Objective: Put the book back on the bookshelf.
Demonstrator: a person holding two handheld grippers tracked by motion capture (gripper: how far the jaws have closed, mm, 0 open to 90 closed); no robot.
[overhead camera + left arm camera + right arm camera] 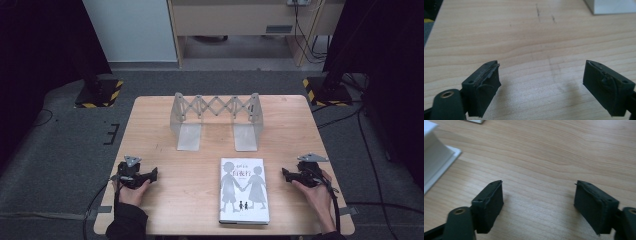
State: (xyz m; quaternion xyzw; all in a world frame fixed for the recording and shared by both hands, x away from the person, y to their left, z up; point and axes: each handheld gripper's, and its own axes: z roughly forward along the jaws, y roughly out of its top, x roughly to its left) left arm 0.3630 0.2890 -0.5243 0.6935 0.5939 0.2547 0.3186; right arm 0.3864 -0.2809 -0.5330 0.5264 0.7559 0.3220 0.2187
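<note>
Right gripper (539,205) low over the table (554,152) — jaws wide apart, nothing but bare wood grain between them. Left jaw lower left of the frame, right jaw lower right. Book (436,162) at the left edge, upper left — white pages and cover corner, well apart from the left jaw. Another white edge (474,121) at the top, too cropped to identify.

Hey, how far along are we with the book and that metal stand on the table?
Nothing looks done yet. The book lies flat, cover up, at the near edge of the table, apart from the empty expandable metal bookend stand behind it. The left gripper and right gripper rest on the wood either side, jaws open and holding nothing. Probably left: gripping the book and standing it in the stand.
</note>
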